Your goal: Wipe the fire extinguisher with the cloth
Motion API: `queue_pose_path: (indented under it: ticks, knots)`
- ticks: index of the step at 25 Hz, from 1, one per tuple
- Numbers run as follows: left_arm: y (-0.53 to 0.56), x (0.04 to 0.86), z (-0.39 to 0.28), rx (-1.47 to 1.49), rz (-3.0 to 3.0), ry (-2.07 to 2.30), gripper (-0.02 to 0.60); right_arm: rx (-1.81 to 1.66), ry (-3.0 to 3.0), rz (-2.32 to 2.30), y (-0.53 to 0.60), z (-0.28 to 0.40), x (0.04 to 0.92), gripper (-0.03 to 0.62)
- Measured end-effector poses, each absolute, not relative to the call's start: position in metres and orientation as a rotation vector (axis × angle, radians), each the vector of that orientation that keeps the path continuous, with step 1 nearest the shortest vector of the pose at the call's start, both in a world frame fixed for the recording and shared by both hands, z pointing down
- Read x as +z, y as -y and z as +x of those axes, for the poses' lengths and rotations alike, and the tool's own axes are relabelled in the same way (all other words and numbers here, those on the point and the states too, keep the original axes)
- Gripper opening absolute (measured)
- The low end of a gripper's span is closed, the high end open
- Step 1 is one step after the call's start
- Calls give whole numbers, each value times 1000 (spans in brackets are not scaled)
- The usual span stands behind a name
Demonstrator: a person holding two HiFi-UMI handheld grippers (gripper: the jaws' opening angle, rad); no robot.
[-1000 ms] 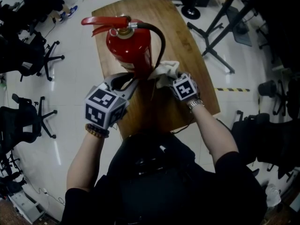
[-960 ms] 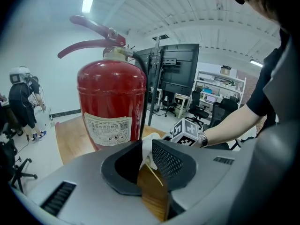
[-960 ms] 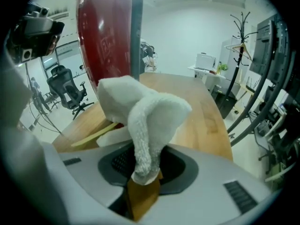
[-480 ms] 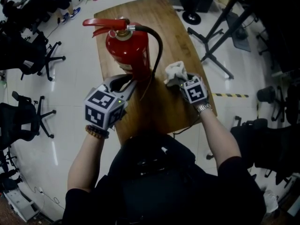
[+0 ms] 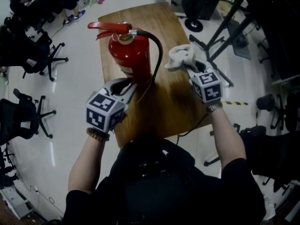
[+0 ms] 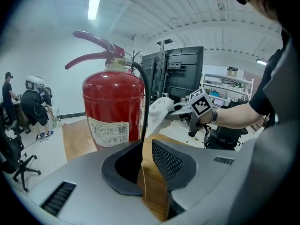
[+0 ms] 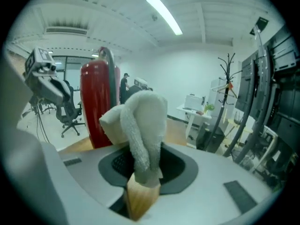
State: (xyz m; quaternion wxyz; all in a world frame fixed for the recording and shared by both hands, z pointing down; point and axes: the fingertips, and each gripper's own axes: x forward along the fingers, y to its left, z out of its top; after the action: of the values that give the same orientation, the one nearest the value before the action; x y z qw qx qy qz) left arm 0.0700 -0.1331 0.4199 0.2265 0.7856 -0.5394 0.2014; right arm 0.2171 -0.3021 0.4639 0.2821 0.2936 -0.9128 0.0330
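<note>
A red fire extinguisher stands upright on the wooden table, its black hose arching down its right side. My left gripper is low at its foot with the jaws shut; the hose hangs just past its tips. Whether the jaws pinch anything I cannot tell. My right gripper is raised to the right of the cylinder, shut on a bunched white cloth. The cloth stands up out of its jaws, clear of the red body.
Black office chairs stand on the floor left of the table. Dark stand legs spread at the right, with a striped floor tape near them. The table's front edge lies close to the person's body.
The right gripper has lifted the cloth off the extinguisher's lower side, up and away to the right. The left gripper has kept its place at the foot.
</note>
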Motion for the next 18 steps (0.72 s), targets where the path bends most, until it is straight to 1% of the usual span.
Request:
queue_pose_path:
  ticks: [5,10,14,18]
  knots:
    - [123,414,68,560,2179,1486,49,8,2573,774,308,202,388,127]
    - [108,404,52,564,2209,1482,49,-71,2691,819,308,171,322,127]
    - [98,392,40,556,2248,1467,49,-231,2669,804,295,145,287,127]
    - [91,388,34,550,2288,1434,49,-336,2622,769,285,121,271,126]
